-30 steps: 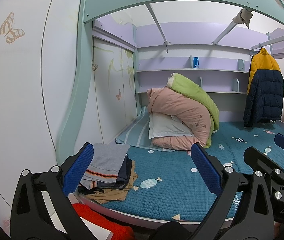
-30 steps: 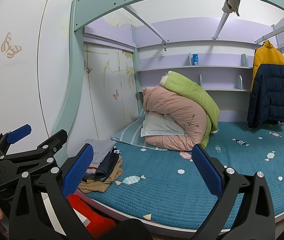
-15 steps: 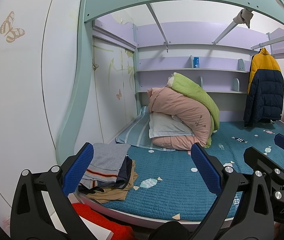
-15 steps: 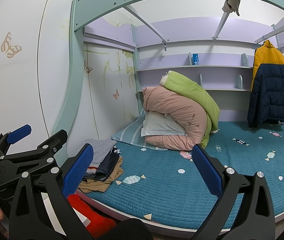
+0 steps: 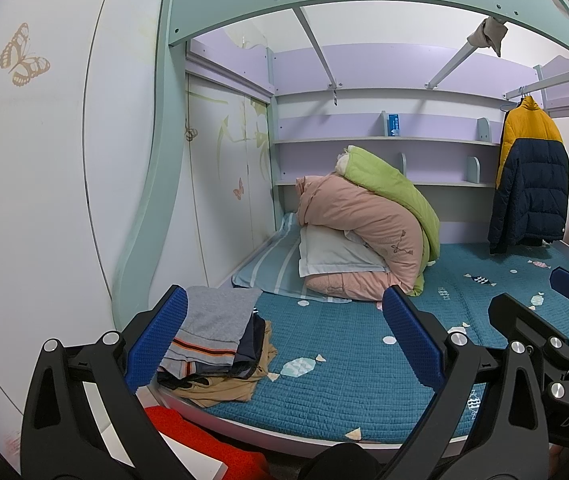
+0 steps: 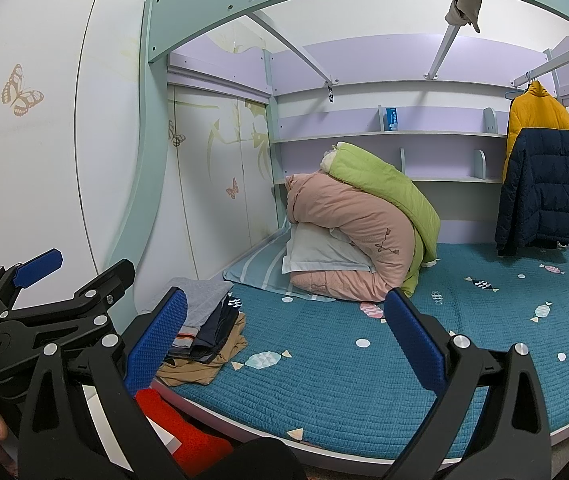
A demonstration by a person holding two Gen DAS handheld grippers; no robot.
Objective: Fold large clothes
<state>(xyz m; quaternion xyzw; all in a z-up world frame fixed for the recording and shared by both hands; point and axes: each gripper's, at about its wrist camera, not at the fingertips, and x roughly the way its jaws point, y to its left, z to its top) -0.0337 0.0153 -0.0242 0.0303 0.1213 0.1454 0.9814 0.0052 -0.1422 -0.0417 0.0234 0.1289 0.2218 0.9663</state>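
A stack of folded clothes (image 5: 220, 344), grey on top, dark blue and tan below, lies at the near left corner of the teal bed (image 5: 356, 372); it also shows in the right wrist view (image 6: 200, 336). A red garment (image 5: 200, 444) lies below the bed's front edge, also in the right wrist view (image 6: 180, 436). My left gripper (image 5: 284, 340) is open and empty, held in front of the bed. My right gripper (image 6: 284, 340) is open and empty beside it.
A pile of pink and green quilts (image 5: 368, 232) with a white pillow sits at the bed's head. A yellow and navy puffer jacket (image 5: 532, 176) hangs at the right. Shelves line the back wall. A teal bed frame arches overhead.
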